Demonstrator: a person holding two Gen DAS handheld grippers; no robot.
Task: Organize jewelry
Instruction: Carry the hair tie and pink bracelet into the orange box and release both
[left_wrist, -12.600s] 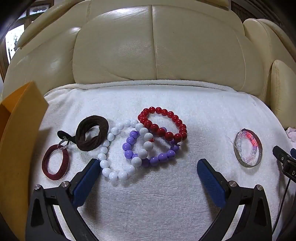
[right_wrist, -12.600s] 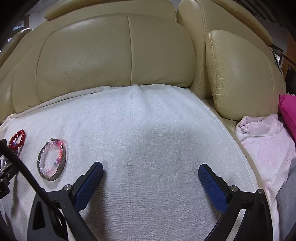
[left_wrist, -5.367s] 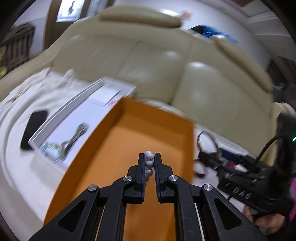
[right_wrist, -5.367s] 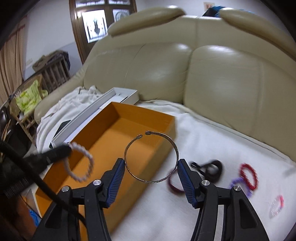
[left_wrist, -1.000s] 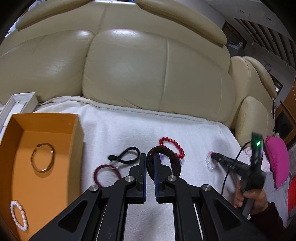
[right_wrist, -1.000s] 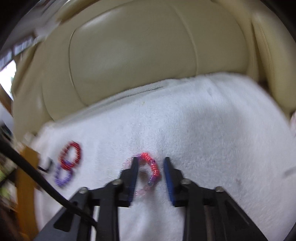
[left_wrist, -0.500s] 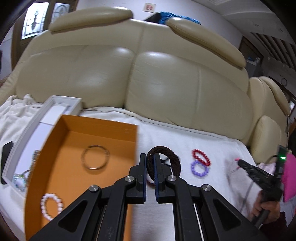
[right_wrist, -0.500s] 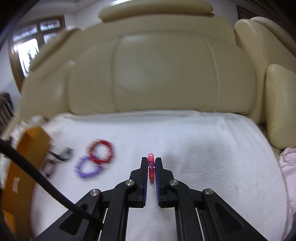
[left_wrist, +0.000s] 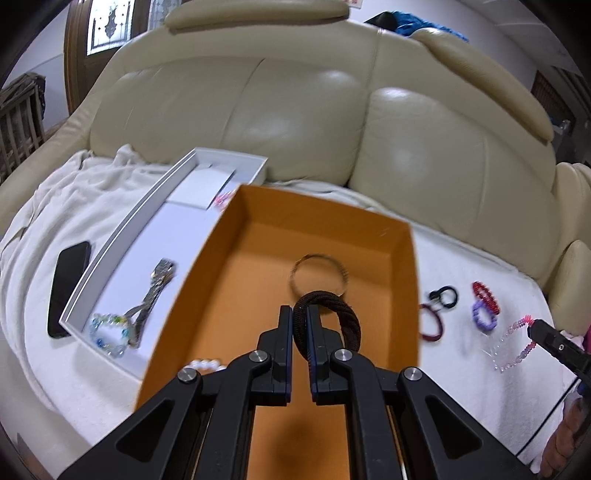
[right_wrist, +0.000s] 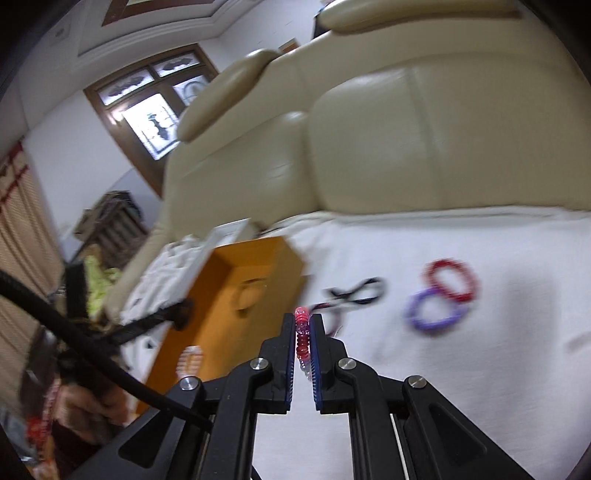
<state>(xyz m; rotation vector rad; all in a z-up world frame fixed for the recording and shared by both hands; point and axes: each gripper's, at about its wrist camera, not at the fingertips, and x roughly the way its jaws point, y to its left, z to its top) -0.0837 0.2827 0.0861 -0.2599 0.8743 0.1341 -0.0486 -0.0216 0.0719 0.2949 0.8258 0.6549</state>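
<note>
My left gripper (left_wrist: 299, 314) is shut on a dark brown braided bracelet (left_wrist: 345, 322) and holds it above the open orange box (left_wrist: 402, 280). In the box lie a metal bangle (left_wrist: 318, 274) and a white bead bracelet (left_wrist: 205, 364). My right gripper (right_wrist: 302, 322) is shut on a pink and red bead bracelet (right_wrist: 302, 341), held over the white towel right of the orange box (right_wrist: 258, 266). It also shows in the left wrist view (left_wrist: 515, 345). On the towel lie a red bead bracelet (right_wrist: 452, 280), a purple one (right_wrist: 432, 314) and a black ring (right_wrist: 364, 290).
A white tray (left_wrist: 129, 225) left of the box holds a watch (left_wrist: 155, 288) and a glass bead bracelet (left_wrist: 109, 334). A black phone (left_wrist: 68, 282) lies on the blanket further left. The cream sofa back (left_wrist: 295, 122) rises behind. A maroon bracelet (left_wrist: 430, 325) lies beside the box.
My left gripper has carried the brown bracelet left, to over the orange box. My right gripper has swung left with the pink bracelet, towards the box.
</note>
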